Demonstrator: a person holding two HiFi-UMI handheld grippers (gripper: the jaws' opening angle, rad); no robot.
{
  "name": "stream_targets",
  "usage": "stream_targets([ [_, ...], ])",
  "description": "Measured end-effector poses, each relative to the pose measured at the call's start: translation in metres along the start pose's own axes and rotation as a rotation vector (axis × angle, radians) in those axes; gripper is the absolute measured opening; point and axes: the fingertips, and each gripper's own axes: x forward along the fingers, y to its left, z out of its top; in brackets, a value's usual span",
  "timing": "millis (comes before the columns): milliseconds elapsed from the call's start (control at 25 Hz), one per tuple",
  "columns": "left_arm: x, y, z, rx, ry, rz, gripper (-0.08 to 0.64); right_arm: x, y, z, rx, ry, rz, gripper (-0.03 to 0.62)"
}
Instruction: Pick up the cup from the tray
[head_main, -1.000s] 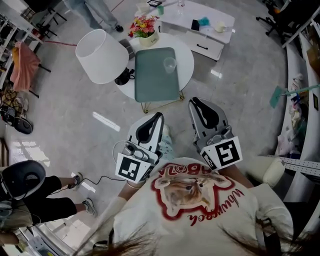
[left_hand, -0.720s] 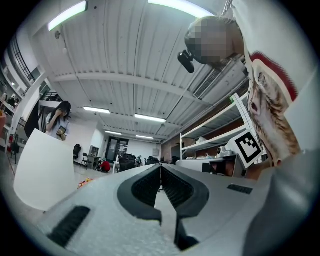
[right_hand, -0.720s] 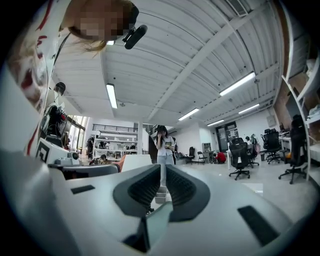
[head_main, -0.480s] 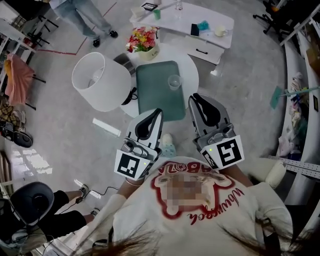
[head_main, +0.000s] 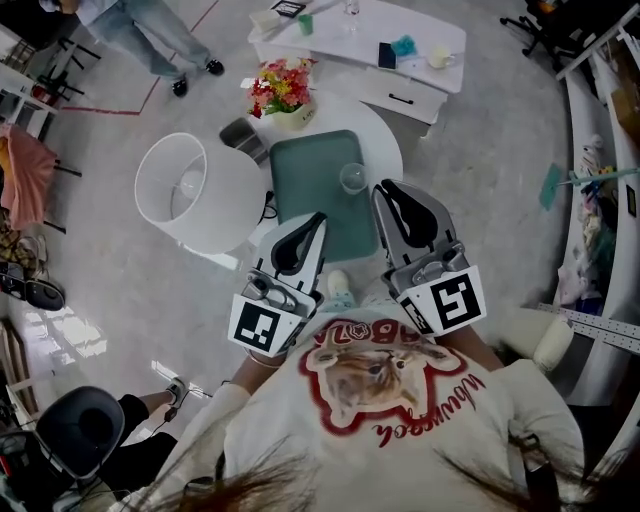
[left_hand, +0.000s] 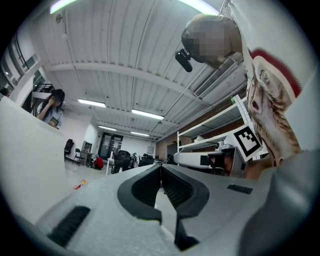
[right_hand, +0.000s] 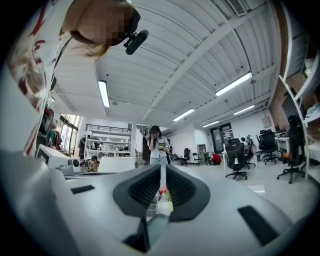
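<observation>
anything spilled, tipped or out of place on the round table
Nothing stands out. The clear cup stands upright on the green tray, which lies flat on the round table. The flowers are upright; no spill shows.

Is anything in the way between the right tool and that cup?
Nothing visible does. The cup stands alone on the tray, just beyond the right tool; the flowers and lamp stand aside.

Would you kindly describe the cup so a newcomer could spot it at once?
Find the round white table beside the big white lampshade. On it lies a green tray; the cup stands near its right edge, the only transparent thing on it.
</observation>
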Motion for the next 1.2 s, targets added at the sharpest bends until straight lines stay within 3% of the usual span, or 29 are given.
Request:
stream_targets([
  [600, 0.022, 0.007, -0.001, -0.005, 0.009, 0.014, 0.014, 0.007, -0.029, -0.011, 0.001, 0.037, 0.003, 0.051],
  [1200, 0.037, 0.017, -0.035, -0.018, 0.035, 0.054, 0.015, 0.013, -0.037, -0.056, 0.025, 0.061, 0.091, 0.051],
])
